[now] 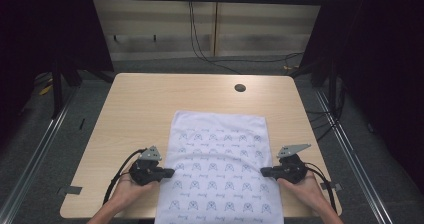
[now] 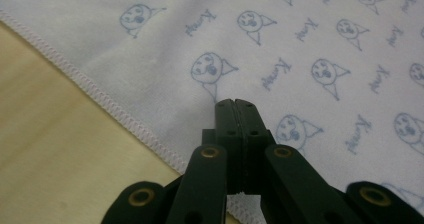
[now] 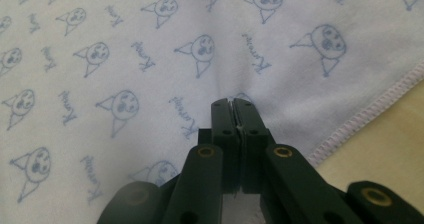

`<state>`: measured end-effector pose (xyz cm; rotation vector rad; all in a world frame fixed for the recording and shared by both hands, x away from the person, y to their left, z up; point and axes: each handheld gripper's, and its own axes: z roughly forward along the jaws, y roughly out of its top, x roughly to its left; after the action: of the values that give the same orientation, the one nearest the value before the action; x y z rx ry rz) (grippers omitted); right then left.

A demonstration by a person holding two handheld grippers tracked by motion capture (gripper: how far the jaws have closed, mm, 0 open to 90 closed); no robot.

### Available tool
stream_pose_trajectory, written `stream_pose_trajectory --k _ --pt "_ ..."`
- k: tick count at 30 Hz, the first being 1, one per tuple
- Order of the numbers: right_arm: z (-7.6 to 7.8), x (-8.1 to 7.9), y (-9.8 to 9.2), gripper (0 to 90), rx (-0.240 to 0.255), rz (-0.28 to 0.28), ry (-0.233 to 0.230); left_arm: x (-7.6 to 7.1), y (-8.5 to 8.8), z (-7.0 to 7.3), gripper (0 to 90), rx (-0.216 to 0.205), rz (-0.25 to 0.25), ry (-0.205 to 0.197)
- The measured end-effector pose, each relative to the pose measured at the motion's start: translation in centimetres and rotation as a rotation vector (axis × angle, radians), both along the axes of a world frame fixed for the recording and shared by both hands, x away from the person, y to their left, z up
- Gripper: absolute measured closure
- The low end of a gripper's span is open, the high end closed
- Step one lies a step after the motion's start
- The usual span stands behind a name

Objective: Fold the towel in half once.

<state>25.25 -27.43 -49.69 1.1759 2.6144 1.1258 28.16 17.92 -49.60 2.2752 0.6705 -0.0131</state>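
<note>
Lying flat on the wooden table (image 1: 135, 104) is a white cloth (image 1: 217, 159) printed with rows of small blue cartoon faces and blue script; its near end is hanging over the table edge closest to the person, and its far end is reaching about halfway up the tabletop, short of a dark round hole (image 1: 240, 88) in the wood

Left gripper (image 1: 169, 173): sitting in the person's left hand (image 1: 127, 186) at the cloth's left hem, pointing inward across the fabric. In the left gripper view its two black jaws are pressed together, tips meeting with a thin fold of cloth pinched between them; the fabric is puckering slightly just ahead of the tips, under one printed face. The stitched hem (image 2: 100, 96) is running diagonally to the left of the jaws, with bare wood beyond it

Right gripper (image 1: 264, 171): sitting in the person's right hand (image 1: 305, 186) at the cloth's right hem, pointing inward toward the left gripper. In the right gripper view its jaws are likewise clenched, nipping a small ridge of the cloth that is rising into the tips. The stitched edge (image 3: 380, 106) is lying to the right of the jaws, wood beyond

Cables (image 1: 116, 176) are trailing from each gripper toward the near table edge; a grey three-cornered plate (image 1: 150, 153) is topping each one
</note>
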Motion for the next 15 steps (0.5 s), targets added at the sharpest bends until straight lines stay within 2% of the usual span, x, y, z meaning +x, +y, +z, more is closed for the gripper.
stream_pose_trajectory --k 2,4,5,6,7,8,9,10,12,13,15 --pt "0.0 -0.8 0.1 88.4 0.002 0.009 0.008 -0.8 0.0 0.1 90.0 0.006 -0.014 0.014" --pt "0.0 -1.8 0.2 88.3 0.008 0.029 -0.004 -1.7 0.1 0.2 90.0 0.004 -0.019 0.032" --pt "0.0 -1.8 0.2 88.3 0.008 0.029 -0.004 -1.7 0.1 0.2 90.0 0.004 -0.019 0.032" --pt "0.0 -2.8 0.5 88.4 0.001 0.064 -0.012 -2.6 0.4 0.2 90.0 0.000 -0.027 0.048" --pt "0.1 -3.2 0.5 88.4 -0.005 0.065 -0.013 -2.6 0.4 0.2 90.0 0.000 -0.027 0.048" --pt "0.1 -3.6 0.6 88.4 -0.006 0.068 -0.008 -3.5 0.7 0.1 90.0 -0.015 -0.043 0.064" --pt "0.2 -3.9 0.7 88.5 -0.007 0.072 -0.001 -3.5 0.7 0.1 90.0 -0.015 -0.043 0.064" --pt "0.2 -4.4 0.8 88.7 -0.004 0.075 0.006 -4.2 0.9 0.2 90.0 -0.018 -0.041 0.095" --pt "0.3 -5.0 1.0 88.8 0.006 0.085 0.027 -4.9 1.1 0.3 90.0 -0.020 -0.065 0.100" --pt "0.3 -5.3 1.1 88.5 0.006 0.087 0.031 -5.2 1.1 0.4 90.0 -0.037 -0.074 0.106" --pt "0.6 -5.8 1.1 79.9 0.016 0.085 -0.001 -5.1 1.4 0.6 89.7 -0.094 -0.067 0.130"
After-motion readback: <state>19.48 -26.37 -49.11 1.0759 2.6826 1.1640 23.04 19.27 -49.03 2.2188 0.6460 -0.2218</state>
